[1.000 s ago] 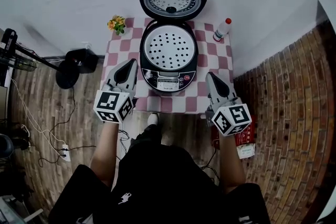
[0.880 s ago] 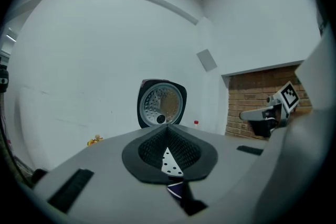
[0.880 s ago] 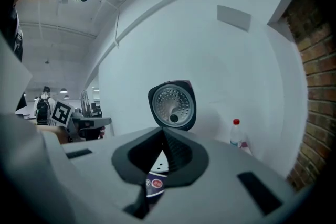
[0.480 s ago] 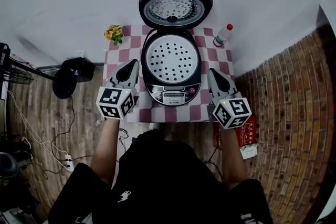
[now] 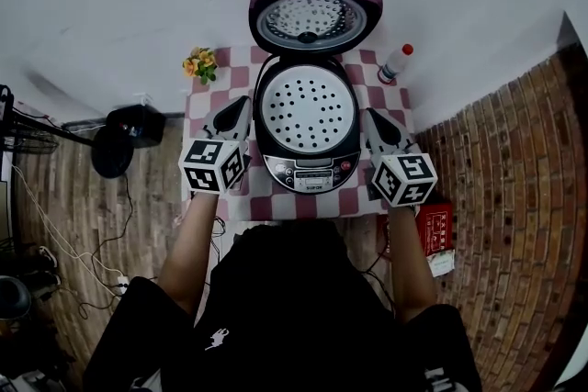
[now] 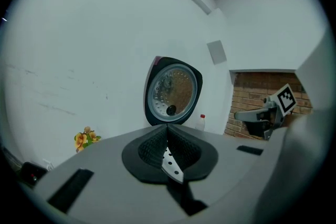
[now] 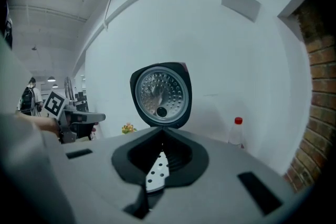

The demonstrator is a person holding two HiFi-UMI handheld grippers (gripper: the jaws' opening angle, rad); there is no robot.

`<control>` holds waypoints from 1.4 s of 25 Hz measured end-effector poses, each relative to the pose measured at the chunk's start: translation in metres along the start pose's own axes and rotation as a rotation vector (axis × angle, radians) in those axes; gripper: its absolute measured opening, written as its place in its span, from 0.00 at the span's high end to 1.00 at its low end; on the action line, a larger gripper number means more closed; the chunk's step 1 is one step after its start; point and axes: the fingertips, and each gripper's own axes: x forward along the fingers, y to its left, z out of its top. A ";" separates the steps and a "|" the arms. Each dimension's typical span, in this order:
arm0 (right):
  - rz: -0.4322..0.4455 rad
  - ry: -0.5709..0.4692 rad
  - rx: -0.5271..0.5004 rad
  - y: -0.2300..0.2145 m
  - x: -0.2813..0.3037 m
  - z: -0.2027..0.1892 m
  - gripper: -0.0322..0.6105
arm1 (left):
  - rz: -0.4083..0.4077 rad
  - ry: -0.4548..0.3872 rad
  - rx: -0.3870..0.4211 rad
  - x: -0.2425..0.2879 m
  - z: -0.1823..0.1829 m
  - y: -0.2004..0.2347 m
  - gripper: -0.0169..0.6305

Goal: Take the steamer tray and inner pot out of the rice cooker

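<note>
Head view, rice cooker: stood at the middle of the checked counter, with its lid raised upright at the back.
Head view, steamer tray: sat in the mouth of the rice cooker, perforated face up. It covered the inner pot, which could not be made out.
Head view, left tongs: lay just beside the left flank of the rice cooker, tips pointing toward the wall. Contact could not be told.
Head view, right tongs: lay just beside the right flank, mirroring the left tongs.
Head view, other items: flowers stood at the back left corner of the counter and a red-capped bottle at the back right.
Left gripper view, left tongs: jaws were closed together with nothing gripped. A sliver of the steamer tray showed through the gap below the tips.
Left gripper view, background: the lid stood straight ahead, the flowers lower left, the bottle just right of the lid and the right tongs at far right.
Right gripper view, right tongs: jaws were closed together and gripped nothing. A sliver of the steamer tray showed below the tips.
Right gripper view, background: the lid stood ahead, the bottle to the right and the left tongs at far left.
</note>
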 end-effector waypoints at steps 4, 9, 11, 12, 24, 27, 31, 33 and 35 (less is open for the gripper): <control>0.004 0.041 -0.012 -0.007 0.018 -0.010 0.95 | 0.022 0.023 0.010 0.011 -0.009 -0.002 0.97; 0.014 0.110 -0.028 -0.020 0.040 -0.028 0.95 | 0.062 0.063 0.014 0.020 -0.026 -0.005 0.97; 0.021 0.141 -0.026 -0.026 0.048 -0.036 0.95 | 0.089 0.095 0.001 0.021 -0.037 -0.003 0.95; 0.025 0.157 -0.030 -0.029 0.052 -0.039 0.95 | 0.100 0.111 -0.006 0.022 -0.042 -0.002 0.86; 0.081 0.309 -0.118 -0.032 0.082 -0.069 0.73 | 0.139 0.303 0.007 0.044 -0.076 0.003 0.62; 0.076 0.353 -0.129 -0.035 0.086 -0.077 0.64 | 0.149 0.354 0.017 0.051 -0.083 0.006 0.58; 0.067 0.405 -0.132 -0.037 0.095 -0.085 0.56 | 0.185 0.417 0.027 0.058 -0.092 0.014 0.56; 0.054 0.425 -0.127 -0.039 0.100 -0.089 0.56 | 0.187 0.451 0.040 0.062 -0.096 0.016 0.56; 0.039 0.448 -0.139 -0.041 0.104 -0.094 0.56 | 0.184 0.485 0.053 0.064 -0.100 0.019 0.56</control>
